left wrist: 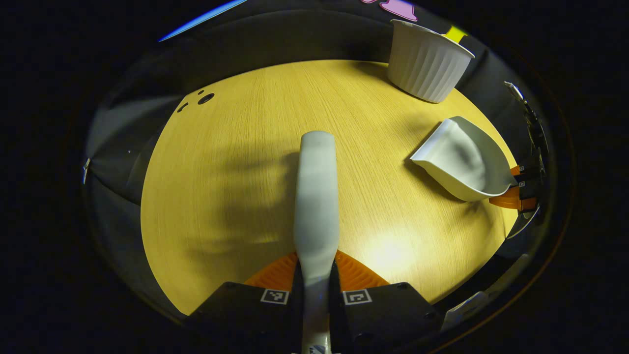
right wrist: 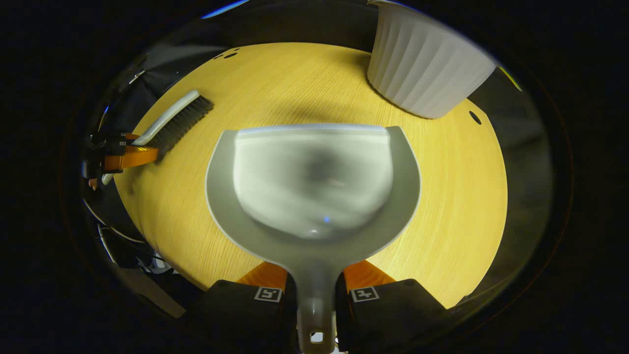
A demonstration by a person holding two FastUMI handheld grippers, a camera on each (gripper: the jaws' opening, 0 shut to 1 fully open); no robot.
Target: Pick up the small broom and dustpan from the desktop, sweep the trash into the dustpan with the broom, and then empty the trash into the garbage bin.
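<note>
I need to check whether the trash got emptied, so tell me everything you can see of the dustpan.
The dustpan is a pale grey, smooth plastic-looking scoop with a raised curved back wall, a flat front lip and a short handle with a hanging hole. The right gripper is shut on that handle, holding the pan over the wooden table, lip toward the white ribbed bin. Its bowl looks empty. The left gripper view shows it tilted, apart from the bin.

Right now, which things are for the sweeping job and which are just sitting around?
For the job:
- small white-handled broom with dark bristles, in the left gripper
- pale grey plastic dustpan, in the right gripper
- white ribbed garbage bin

Just there:
- yellow wooden desktop
- dark round holes in the desktop

No trash visible on the desktop.
</note>
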